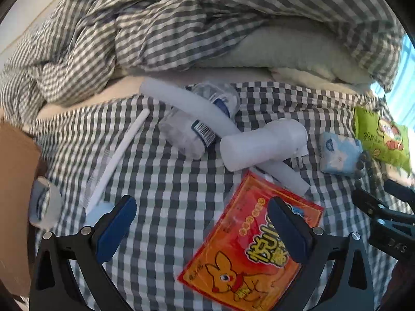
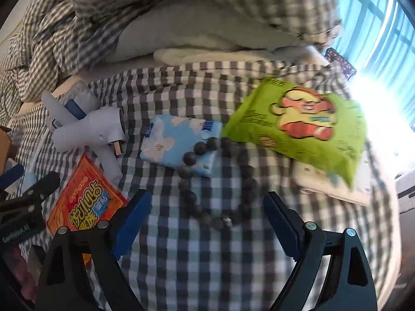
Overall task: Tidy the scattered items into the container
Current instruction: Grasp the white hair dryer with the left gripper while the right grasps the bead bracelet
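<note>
Items lie scattered on a checked bedsheet. My left gripper hangs open above the sheet, its right finger over an orange packet with a rabbit print. Beyond it lie a white hair dryer, a clear plastic bottle and a white brush-like stick. My right gripper is open just above a ring of dark beads, which partly rests on a blue tissue pack. A green snack packet lies to the right. A brown cardboard box shows at the left edge.
A rumpled checked duvet and a pale pillow are heaped at the back. A small grey-white roll sits by the box. A white booklet lies under the green packet. Bright windows are at the right.
</note>
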The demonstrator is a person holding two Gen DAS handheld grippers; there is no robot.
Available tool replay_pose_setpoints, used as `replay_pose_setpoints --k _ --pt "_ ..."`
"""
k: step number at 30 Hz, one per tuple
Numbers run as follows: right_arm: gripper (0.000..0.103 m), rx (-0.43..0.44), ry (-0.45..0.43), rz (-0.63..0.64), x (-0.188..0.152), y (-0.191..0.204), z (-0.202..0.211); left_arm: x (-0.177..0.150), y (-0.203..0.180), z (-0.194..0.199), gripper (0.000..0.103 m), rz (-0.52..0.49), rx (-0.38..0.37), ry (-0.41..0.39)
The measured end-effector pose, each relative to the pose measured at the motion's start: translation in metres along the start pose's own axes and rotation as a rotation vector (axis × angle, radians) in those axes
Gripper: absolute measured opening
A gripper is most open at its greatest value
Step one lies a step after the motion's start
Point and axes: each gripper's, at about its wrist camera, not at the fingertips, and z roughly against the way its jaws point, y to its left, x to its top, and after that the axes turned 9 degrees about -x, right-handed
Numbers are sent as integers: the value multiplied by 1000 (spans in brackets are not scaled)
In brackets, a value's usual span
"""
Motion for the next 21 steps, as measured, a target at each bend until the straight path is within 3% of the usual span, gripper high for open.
replay_pose_setpoints --k 2,5,7,16,21 --pt "76 -6 7 6 0 5 -6 3 -1 -3 103 -39 2 -3" --pt "60 -102 -4 62 1 19 -14 8 -1 -7 103 -92 -7 -1" --pt "13 -85 12 81 3 23 -15 13 -3 -9 103 -132 -21 1" --pt "11 45 21 -73 14 -6 21 34 -36 -25 103 -319 -78 -8" --pt "11 66 42 -49 15 -12 22 45 -53 -45 103 -395 -48 -9"
